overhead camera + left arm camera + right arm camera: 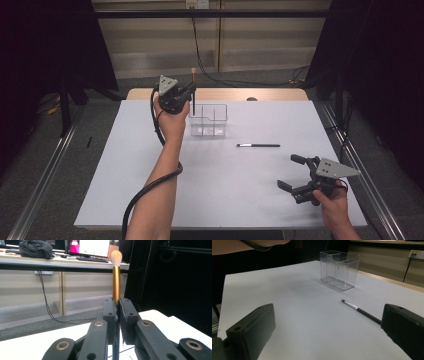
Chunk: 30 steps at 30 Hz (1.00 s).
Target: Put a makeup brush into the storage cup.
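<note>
Right gripper (pixel 299 174): nearest the camera in the high view, near the table's front right corner; its jaws stand wide apart with nothing between them, resting low over the white table (pixel 225 195).
Left gripper (pixel 186 95): raised near the table's back edge, left of centre; its jaws are pressed together on the handle of a makeup brush (pixel 116 280).
Makeup brush: upright in that grip, gold ferrule and pale bristles on top, dark lower handle pointing down.
Clear organizer (pixel 208 120): a see-through box with dividers, standing toward the back of the table, just right of the left gripper.
Key relation: the brush's long axis is vertical and its lower end hangs at the organizer's left end, about level with the rim; whether it is already inside a compartment cannot be told. The likely next move is a straight descent.
Thin black brush (pixel 258 145): lying flat near the table's middle, right of the organizer, long axis parallel to the front edge.
Nearer hand: the right gripper is closer to the thin black brush, which points toward its jaws in the right gripper view.
</note>
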{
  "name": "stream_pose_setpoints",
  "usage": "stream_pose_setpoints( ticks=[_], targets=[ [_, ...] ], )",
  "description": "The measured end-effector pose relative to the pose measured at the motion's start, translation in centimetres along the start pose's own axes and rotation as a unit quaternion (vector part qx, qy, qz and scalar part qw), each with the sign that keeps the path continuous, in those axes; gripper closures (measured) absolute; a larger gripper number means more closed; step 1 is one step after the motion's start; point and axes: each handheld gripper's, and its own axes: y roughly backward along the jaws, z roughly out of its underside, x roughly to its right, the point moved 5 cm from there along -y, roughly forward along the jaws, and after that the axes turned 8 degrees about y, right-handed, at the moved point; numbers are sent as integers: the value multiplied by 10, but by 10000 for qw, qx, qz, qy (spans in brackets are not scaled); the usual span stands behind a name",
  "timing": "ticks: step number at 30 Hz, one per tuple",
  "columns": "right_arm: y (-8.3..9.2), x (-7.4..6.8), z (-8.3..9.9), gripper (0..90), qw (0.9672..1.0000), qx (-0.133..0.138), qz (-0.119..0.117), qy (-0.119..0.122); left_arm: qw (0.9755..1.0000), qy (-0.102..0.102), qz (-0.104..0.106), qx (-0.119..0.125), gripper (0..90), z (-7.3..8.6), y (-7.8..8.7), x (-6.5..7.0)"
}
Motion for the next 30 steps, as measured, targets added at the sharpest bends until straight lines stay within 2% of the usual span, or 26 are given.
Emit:
stream_pose_setpoints(
  ticks=[24,30],
  targets=[
    [0,0,0,0,10000,-4,-10,17,10000,42,-15,-28,840,11,1,-2],
    [0,0,0,0,10000,-6,-14,16,10000,9,61,-12,839,12,1,-2]
  ],
)
